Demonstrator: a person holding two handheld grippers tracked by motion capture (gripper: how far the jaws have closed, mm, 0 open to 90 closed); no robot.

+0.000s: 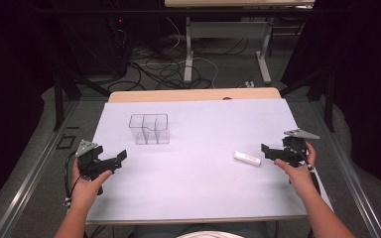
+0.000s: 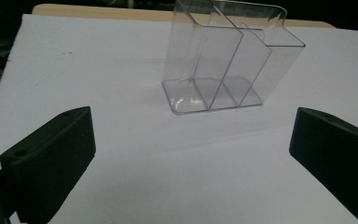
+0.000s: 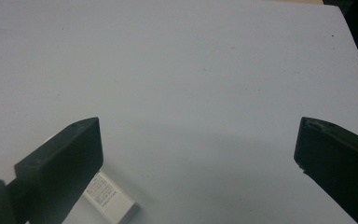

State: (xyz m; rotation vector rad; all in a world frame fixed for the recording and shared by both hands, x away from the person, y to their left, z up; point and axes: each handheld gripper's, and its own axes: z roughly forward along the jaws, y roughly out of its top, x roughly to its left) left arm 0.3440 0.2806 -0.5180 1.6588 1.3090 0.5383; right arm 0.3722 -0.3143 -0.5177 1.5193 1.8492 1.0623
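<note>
Pictured from above: 2 handheld grippers poised over a white table [image 1: 193, 198], neither holding anything. At the near left edge, the left gripper [image 1: 120, 157], jaws spread wide and empty, aimed toward a clear plastic organizer [image 1: 149, 128] standing upright on the far-left part of the sheet, well apart from the jaws; seen again in the left gripper view as a divided clear organizer [image 2: 223, 60] with several compartments, all apparently empty. At the right, the right gripper [image 1: 267, 151], jaws likewise fully apart and gripping nothing, hovering just beside a small white box [image 1: 247, 158] lying flat on the sheet; in the right gripper view, that white box [image 3: 109, 198] peeking out beside and below one jaw, not between the pair. Judged from this: work at its very start, nothing picked up, nothing placed in the organizer; left to do, most likely, centering the jaws on the box, closing, carrying it across and dropping it into 1 compartment. Broad bare surface between box and organizer, ample room for the crossing; box fairly near the right edge, so little margin for a nudge outward; wooden rim [image 1: 193, 94] visible beyond the far edge.
</note>
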